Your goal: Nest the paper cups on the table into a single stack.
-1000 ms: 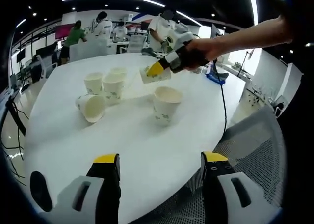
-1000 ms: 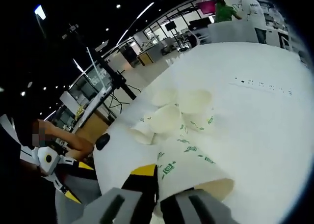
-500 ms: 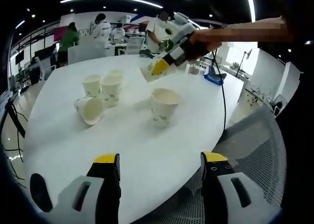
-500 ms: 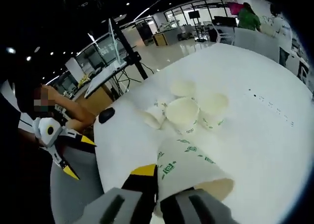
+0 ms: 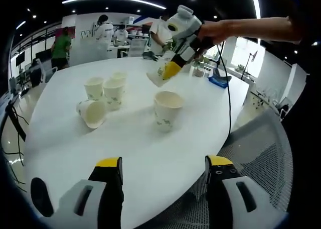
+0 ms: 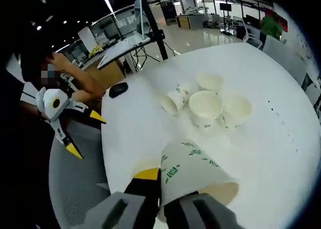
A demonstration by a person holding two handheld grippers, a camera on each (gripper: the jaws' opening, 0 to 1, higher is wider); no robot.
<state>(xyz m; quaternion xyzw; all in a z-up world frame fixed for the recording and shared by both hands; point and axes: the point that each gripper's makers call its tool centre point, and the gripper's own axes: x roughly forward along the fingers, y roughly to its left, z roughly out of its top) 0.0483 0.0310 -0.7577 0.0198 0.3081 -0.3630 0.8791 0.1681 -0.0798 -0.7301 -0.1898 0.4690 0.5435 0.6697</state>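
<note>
White paper cups with green print stand on a round white table [image 5: 130, 138]. One upright cup [image 5: 167, 108] stands alone in the middle. To its left is a group of upright cups [image 5: 114, 91] with a tipped cup [image 5: 94, 112] in front. My right gripper [image 5: 170, 71] hangs above the lone cup, shut on the wall of another paper cup [image 5: 156, 77] that is tilted mouth-down. In the right gripper view that held cup [image 6: 195, 171] sits between my right gripper's [image 6: 163, 189] jaws, high over the lone cup [image 6: 205, 106]. My left gripper [image 5: 164, 174] is open over the near table edge and also shows as left gripper [image 6: 85, 133].
A black mouse [image 6: 119, 90] lies near the table edge by my left gripper. A mesh chair [image 5: 251, 148] stands at the near right. A cable and a blue object [image 5: 220, 79] lie at the far right of the table. People [image 5: 61, 45] and desks are behind.
My right gripper has risen with its cup and swung from level to pointing steeply down, over the lone upright cup. My left gripper has held still.
</note>
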